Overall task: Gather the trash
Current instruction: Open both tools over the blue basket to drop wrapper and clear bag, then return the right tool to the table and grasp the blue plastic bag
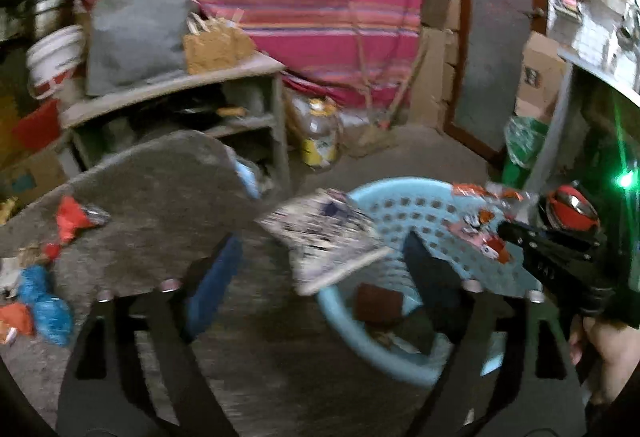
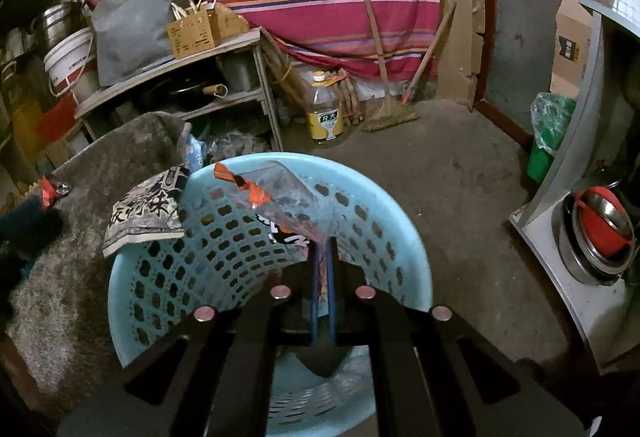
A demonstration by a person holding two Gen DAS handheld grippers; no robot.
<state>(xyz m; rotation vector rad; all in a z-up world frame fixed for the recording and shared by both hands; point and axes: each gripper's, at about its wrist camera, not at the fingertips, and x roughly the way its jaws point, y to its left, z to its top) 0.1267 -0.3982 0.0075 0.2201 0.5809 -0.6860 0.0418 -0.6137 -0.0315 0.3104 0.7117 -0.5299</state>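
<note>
A light blue perforated basket (image 2: 360,221) stands on the floor; it also shows in the left wrist view (image 1: 400,205). My right gripper (image 2: 322,249) is shut on a clear plastic wrapper with orange print (image 2: 280,193), held over the basket; the wrapper (image 1: 484,213) and that gripper (image 1: 508,233) also show in the left wrist view. A grey printed packet (image 1: 320,233) is in mid-air, blurred, over the basket's left rim; in the right wrist view it (image 2: 148,209) lies at the rim. My left gripper (image 1: 320,265) is open and empty. Red (image 1: 70,221) and blue (image 1: 44,305) wrappers lie on a grey mat (image 1: 160,197).
A shelf unit (image 2: 180,77) with a bucket and pots stands at the back left. An oil bottle (image 2: 326,113) and a broom (image 2: 390,113) stand by the striped cloth. A green bag (image 2: 550,129) and a cabinet with metal bowls (image 2: 600,233) are on the right.
</note>
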